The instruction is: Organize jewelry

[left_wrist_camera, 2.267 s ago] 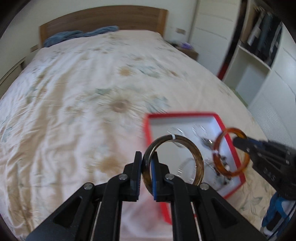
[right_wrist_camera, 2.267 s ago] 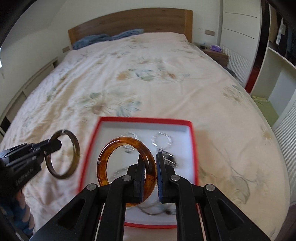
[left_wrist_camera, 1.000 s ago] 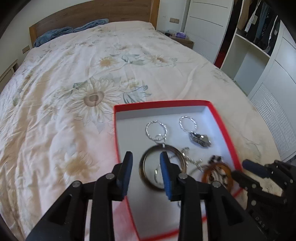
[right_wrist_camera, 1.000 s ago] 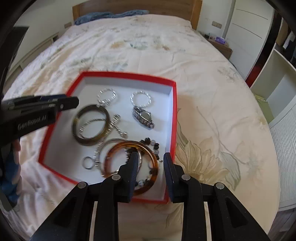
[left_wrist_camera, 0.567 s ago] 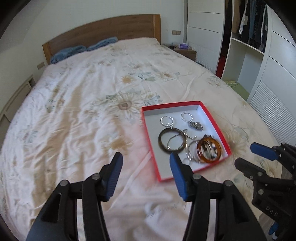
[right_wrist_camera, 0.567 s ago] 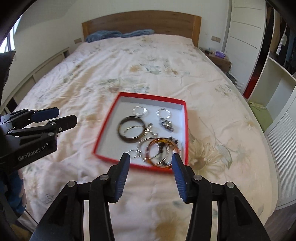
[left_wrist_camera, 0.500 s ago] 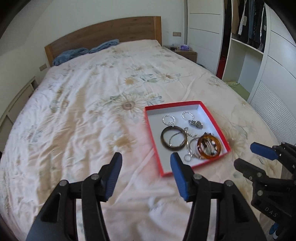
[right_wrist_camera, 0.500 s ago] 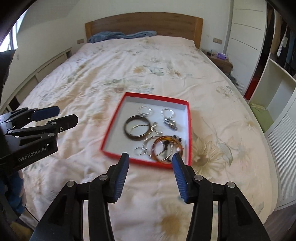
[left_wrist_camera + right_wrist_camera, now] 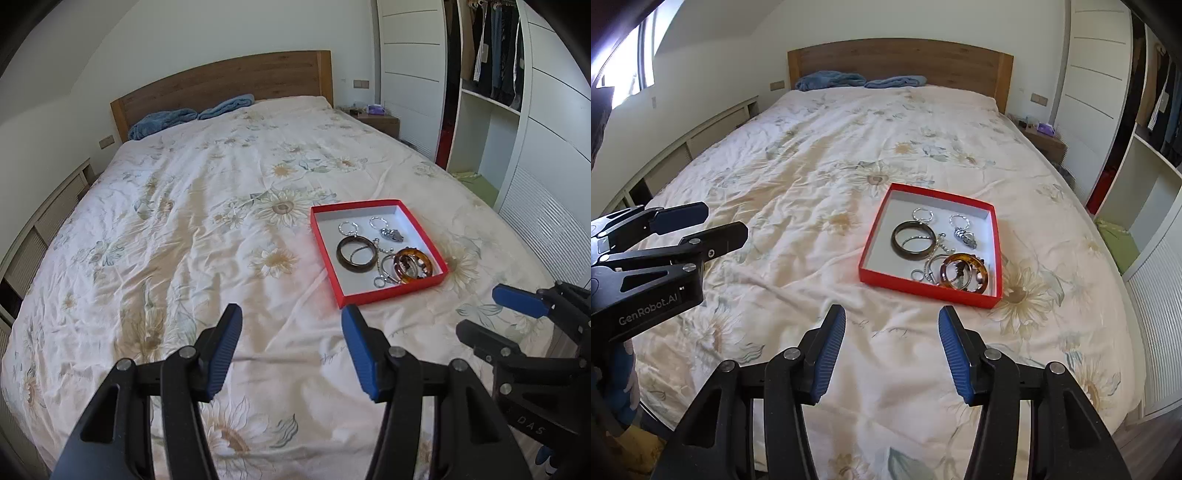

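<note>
Left hand-held gripper [image 9: 291, 345]: nearest the lens, fingers spread wide apart, holding nothing, above the bedspread short of the tray.
Right hand-held gripper [image 9: 892, 339]: likewise parted and empty, hanging over the near end of the bed.
Red tray [image 9: 882, 277]: rests on the bed beyond both grippers, well apart from them, slightly right of centre.
Jewelry: all lies inside the tray; a dark bangle [image 9: 913, 240] toward the left, an amber bangle [image 9: 964, 276] in the near right corner over a tangle of silver rings [image 9: 929, 273], two key rings [image 9: 922, 215] at the far side.
Risk: the soft quilt gives under pressure, so a hand or knee pressing near the tray would probably tilt it and slide the pieces together; the chains and rings under the amber bangle look apt to snag.
Bed [image 9: 184, 229]: cream floral quilt, wrinkled, blue pillows [image 9: 831, 80] at a wooden headboard [image 9: 897, 61].
Room: white wardrobe [image 9: 413, 74] and open shelving on the right.
</note>
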Action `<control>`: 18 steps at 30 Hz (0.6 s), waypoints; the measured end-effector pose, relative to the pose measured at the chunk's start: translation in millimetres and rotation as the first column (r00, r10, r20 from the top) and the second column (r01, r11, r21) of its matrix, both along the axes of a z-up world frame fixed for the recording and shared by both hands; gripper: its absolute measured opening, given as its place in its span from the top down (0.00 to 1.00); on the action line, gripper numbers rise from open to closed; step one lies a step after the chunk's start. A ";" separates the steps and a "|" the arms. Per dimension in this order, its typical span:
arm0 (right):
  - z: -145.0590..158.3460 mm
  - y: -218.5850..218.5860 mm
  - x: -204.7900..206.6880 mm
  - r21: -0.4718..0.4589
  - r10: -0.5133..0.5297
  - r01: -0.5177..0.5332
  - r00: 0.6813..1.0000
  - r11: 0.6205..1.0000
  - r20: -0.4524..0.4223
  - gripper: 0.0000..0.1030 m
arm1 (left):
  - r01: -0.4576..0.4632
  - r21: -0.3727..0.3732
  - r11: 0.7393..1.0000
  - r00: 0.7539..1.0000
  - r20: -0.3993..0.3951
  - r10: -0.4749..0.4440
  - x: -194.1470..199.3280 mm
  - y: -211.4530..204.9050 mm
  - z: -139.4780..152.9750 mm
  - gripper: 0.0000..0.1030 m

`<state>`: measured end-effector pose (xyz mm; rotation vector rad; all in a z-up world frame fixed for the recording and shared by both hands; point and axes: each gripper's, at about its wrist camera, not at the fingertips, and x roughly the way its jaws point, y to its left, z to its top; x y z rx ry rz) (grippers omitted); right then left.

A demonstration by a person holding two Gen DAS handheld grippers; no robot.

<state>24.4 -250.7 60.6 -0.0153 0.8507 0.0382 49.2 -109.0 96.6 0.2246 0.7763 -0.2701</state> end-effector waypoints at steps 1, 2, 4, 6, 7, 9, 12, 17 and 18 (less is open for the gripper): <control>0.8 2.2 -3.7 -0.001 0.002 -0.002 1.000 1.000 0.003 0.49 | -0.001 -0.001 1.000 1.000 0.010 0.001 -5.4 2.1 2.5 0.47; 1.9 4.1 -7.2 -0.004 0.004 -0.004 1.000 1.000 0.006 0.49 | -0.003 -0.002 1.000 1.000 0.017 0.003 -9.5 3.5 4.3 0.47; 3.9 7.7 -13.9 -0.007 0.008 -0.007 1.000 1.000 0.014 0.48 | -0.005 -0.002 1.000 1.000 0.029 0.005 -16.7 5.6 7.8 0.47; 6.2 10.8 -19.5 -0.010 0.008 -0.008 1.000 1.000 0.023 0.46 | -0.005 0.001 1.000 0.999 0.041 0.005 -23.4 7.3 11.0 0.47; 7.5 12.5 -22.7 -0.012 0.009 -0.008 1.000 1.000 0.028 0.46 | -0.006 -0.001 1.000 0.999 0.048 0.006 -27.5 8.6 13.1 0.47; 9.6 15.0 -28.3 -0.014 0.011 -0.011 0.999 1.000 0.036 0.45 | -0.009 -0.004 1.000 0.998 0.059 0.009 -34.2 11.0 16.7 0.47; 12.0 18.8 -36.3 -0.019 0.011 -0.010 0.999 1.000 0.048 0.44 | -0.011 -0.005 1.000 0.997 0.075 0.011 -43.9 15.4 20.9 0.47; 15.6 24.3 -50.6 -0.020 0.007 -0.006 0.998 1.000 0.065 0.41 | -0.021 -0.005 1.000 0.996 0.090 0.022 -60.0 24.8 25.1 0.47; 16.3 25.2 -53.1 -0.021 0.008 -0.006 0.998 1.000 0.068 0.41 | -0.025 -0.006 1.000 0.995 0.095 0.025 -62.6 26.8 26.0 0.47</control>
